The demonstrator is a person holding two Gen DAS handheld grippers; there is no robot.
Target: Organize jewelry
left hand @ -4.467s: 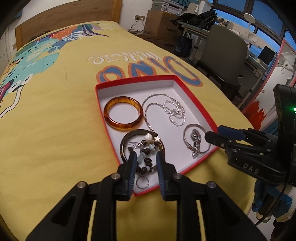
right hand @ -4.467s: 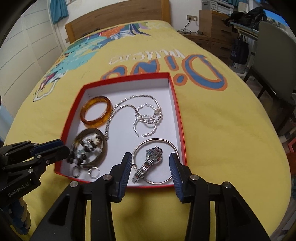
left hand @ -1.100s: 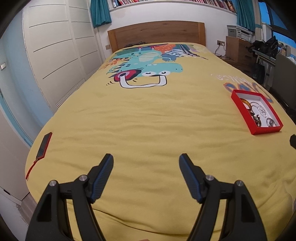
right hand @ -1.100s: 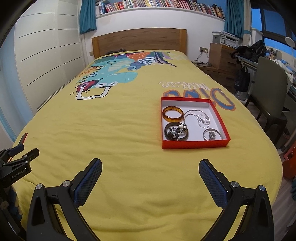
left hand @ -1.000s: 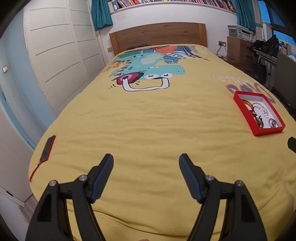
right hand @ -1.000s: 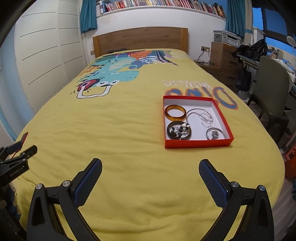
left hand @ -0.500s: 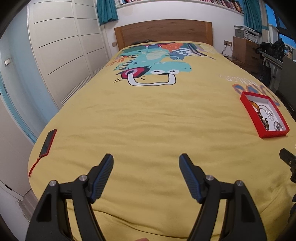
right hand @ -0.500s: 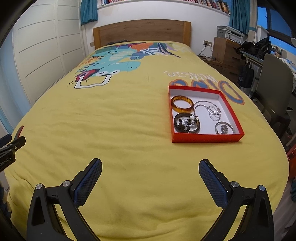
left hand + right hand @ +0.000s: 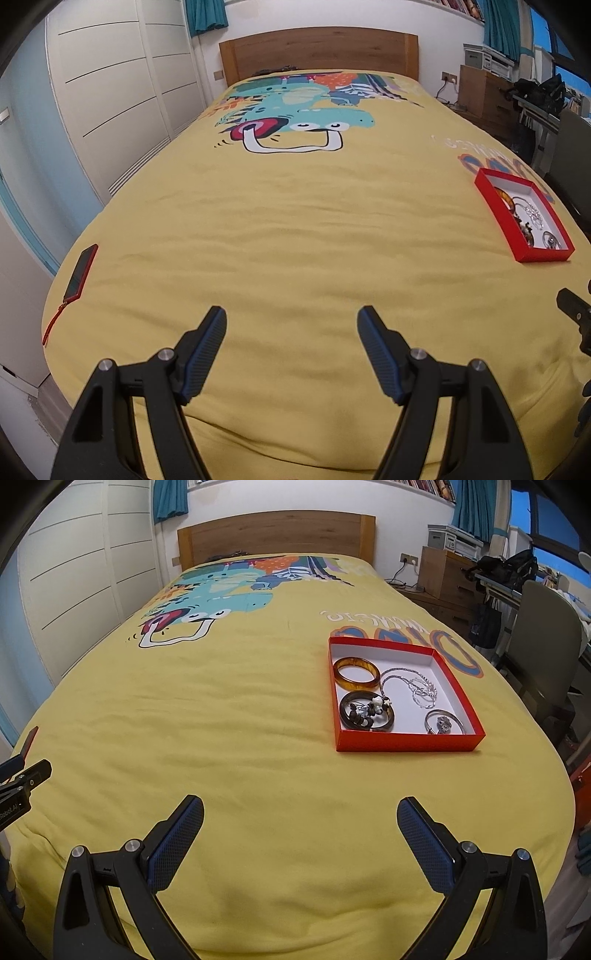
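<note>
A shallow red cardboard tray with a white inside [image 9: 408,745] lies flat on the bedspread, well ahead and right of the jaws. Inside: a translucent amber bangle [image 9: 357,672], a dark bangle holding beaded pieces [image 9: 367,711], a silver chain necklace [image 9: 421,687] and a silver bracelet [image 9: 444,723].

Left gripper [image 9: 291,325]: black angular plastic arms, silver screws, blue ribbed pads [image 9: 201,354]. Right gripper [image 9: 301,816]: same black frame, silver screws, blue dimpled pads [image 9: 424,845].
</note>
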